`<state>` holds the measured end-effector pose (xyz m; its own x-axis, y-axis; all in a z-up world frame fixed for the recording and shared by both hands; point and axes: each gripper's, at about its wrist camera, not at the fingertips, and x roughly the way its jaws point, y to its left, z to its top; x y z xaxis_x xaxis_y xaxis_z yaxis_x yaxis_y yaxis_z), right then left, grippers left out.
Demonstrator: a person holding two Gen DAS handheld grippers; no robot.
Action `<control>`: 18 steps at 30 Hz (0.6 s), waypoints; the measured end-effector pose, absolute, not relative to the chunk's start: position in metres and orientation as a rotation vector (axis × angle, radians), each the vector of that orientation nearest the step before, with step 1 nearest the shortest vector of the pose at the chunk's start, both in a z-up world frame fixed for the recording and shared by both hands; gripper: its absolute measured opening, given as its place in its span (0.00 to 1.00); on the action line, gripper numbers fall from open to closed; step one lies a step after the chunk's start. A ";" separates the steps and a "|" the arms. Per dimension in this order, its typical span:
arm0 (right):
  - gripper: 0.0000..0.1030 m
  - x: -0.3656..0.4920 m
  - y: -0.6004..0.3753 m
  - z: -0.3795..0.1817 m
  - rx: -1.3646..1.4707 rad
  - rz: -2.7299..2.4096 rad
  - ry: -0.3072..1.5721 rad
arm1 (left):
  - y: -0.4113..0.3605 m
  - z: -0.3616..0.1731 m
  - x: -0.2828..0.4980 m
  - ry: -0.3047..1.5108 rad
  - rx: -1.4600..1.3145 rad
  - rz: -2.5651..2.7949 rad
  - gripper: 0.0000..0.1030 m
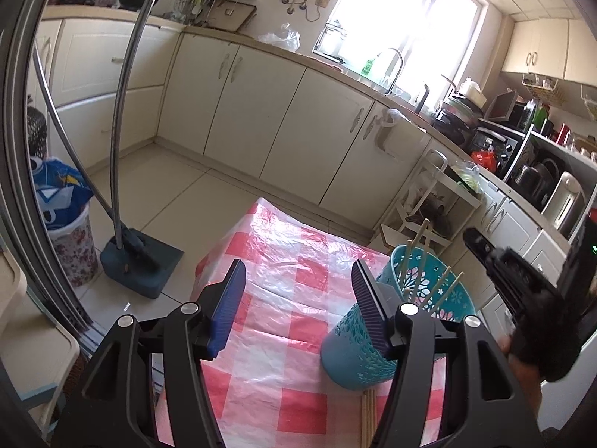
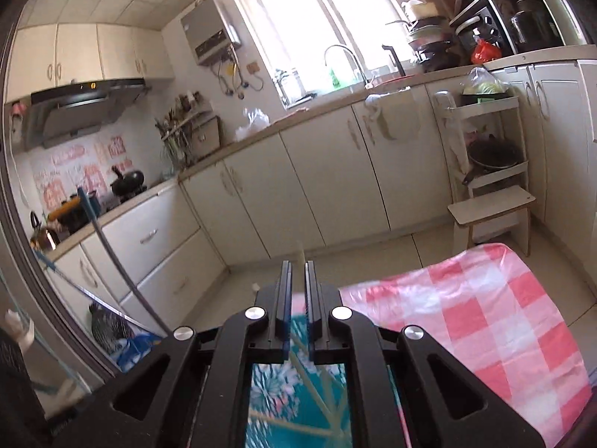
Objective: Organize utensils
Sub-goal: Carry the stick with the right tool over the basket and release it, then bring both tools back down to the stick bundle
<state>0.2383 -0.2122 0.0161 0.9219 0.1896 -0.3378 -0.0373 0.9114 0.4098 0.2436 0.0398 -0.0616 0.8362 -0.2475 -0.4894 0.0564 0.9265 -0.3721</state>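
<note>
Left gripper [image 1: 298, 295]: jaws spread, nothing between the pads, over the checked tablecloth [image 1: 283, 246]; right finger just beside the holder; holder [image 1: 406, 306]: teal, perforated, upright at the table's right edge, chopsticks [image 1: 418, 257] standing in it; more chopsticks [image 1: 367, 416] flat on the cloth, near side of the holder; right gripper [image 2: 297, 280]: jaws pressed together on a pale stick [image 2: 299, 255], above the holder.
</note>
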 end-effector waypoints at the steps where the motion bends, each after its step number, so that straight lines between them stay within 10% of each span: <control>1: 0.07 0.231 -0.212 0.014 0.399 0.128 0.389 | 0.037 -0.061 0.242 0.554 -0.336 -0.159 0.55; 6: 0.29 0.175 -0.223 0.013 0.296 0.145 0.399 | 0.019 -0.057 0.231 0.524 -0.251 -0.151 0.58; 18: 0.31 0.135 -0.241 -0.025 0.293 0.088 0.494 | -0.005 -0.065 0.219 0.528 -0.137 -0.145 0.60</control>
<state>0.1348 -0.2406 -0.0246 0.8774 0.1533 -0.4545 -0.0125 0.9545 0.2978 0.2187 -0.0047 -0.0654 0.8540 -0.1728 -0.4907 0.1022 0.9806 -0.1674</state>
